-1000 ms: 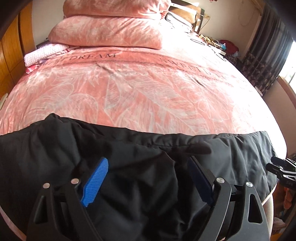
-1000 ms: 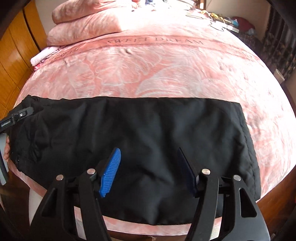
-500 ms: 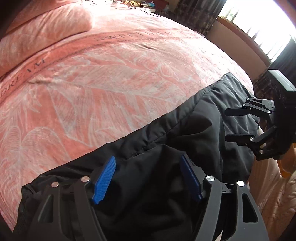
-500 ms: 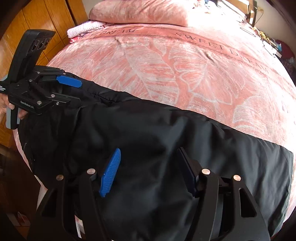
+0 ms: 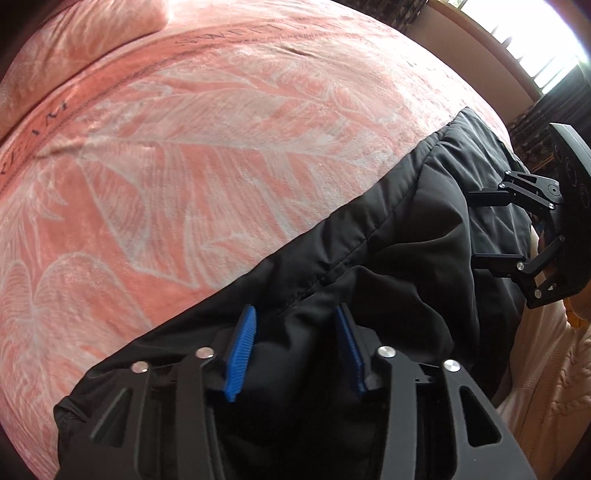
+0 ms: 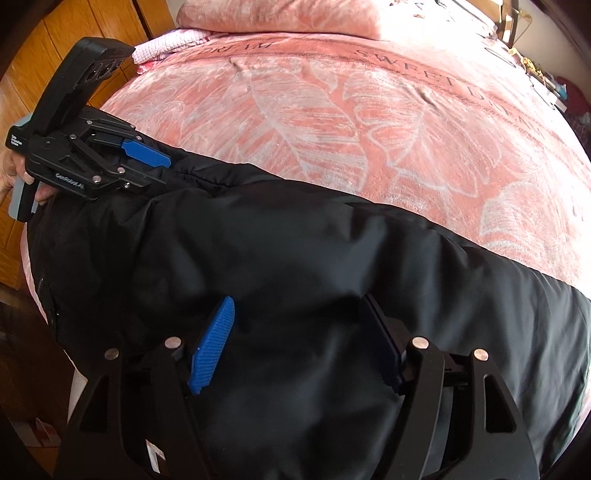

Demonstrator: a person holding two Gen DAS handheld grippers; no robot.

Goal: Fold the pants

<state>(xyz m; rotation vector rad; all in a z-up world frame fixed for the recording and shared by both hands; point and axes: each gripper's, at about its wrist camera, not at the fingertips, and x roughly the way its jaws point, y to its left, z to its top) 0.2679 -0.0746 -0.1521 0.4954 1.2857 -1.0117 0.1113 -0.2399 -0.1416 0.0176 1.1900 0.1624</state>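
Black pants [image 6: 295,236] lie across the near edge of a pink leaf-print bedspread [image 6: 369,122]; they also show in the left wrist view [image 5: 406,236]. My left gripper [image 5: 295,336] sits low over the pants' end, its blue pads partly closed around a bunched ridge of fabric. From the right wrist view the left gripper [image 6: 155,166] rests on the pants' far left end. My right gripper [image 6: 299,332] is open above the pants' near edge, touching cloth. It shows at the right of the left wrist view [image 5: 480,229], jaws apart over the fabric.
Pink pillows [image 6: 280,14] and a folded pink-white cloth [image 6: 166,48] lie at the head of the bed. A wooden wardrobe [image 6: 74,37] stands at left. A bright window with dark curtains [image 5: 546,55] is beyond the bed's side.
Both grippers have swung in toward each other over the pants. The left gripper's pads have narrowed around a raised fold of fabric. The right gripper has stayed open.
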